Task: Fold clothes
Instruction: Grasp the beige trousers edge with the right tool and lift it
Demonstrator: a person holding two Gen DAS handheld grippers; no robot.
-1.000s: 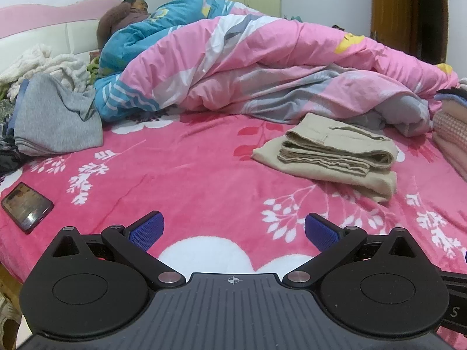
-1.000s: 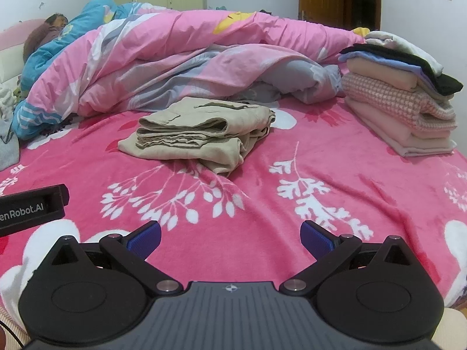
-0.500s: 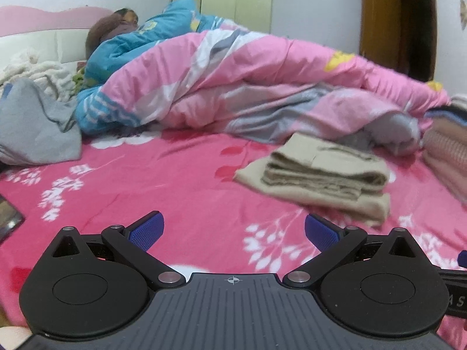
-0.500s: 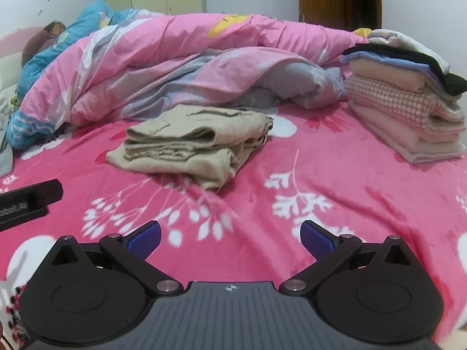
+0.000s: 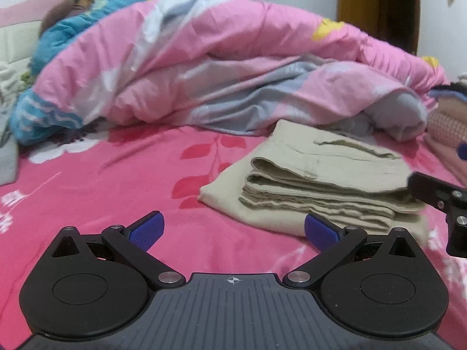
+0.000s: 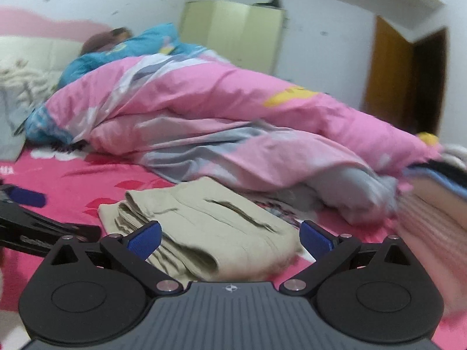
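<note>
Bedroom: white walls [image 6: 321, 14], marked in spots. Pale green wardrobe [image 6: 233, 29] at the back, brown wooden door [image 5: 376, 5] to its right, doorway beside it dark. Pink and cream headboard [image 6: 32, 43] on the left.

Bed [image 5: 116, 189] fills most of both views; hot-pink sheet with white and red leaf print. Big pink/grey/blue duvet [image 5: 219, 73] is bunched across the far half, motion-blurred. Loose grey and white clothes [image 6: 14, 102] are heaped by the headboard. A stack of folded clothes [image 6: 432, 204] sits at the right edge, blurred.

Folded beige trousers [image 5: 321, 180] lie flat on the sheet just in front of the duvet, right of centre in the left wrist view.

Left gripper [image 5: 233, 227]: blue pads wide apart, nothing between them, over bare sheet just left of the trousers. Right gripper [image 6: 230, 233]: also spread wide and empty, fingers straddling the near end of the trousers; contact not discernible.
</note>
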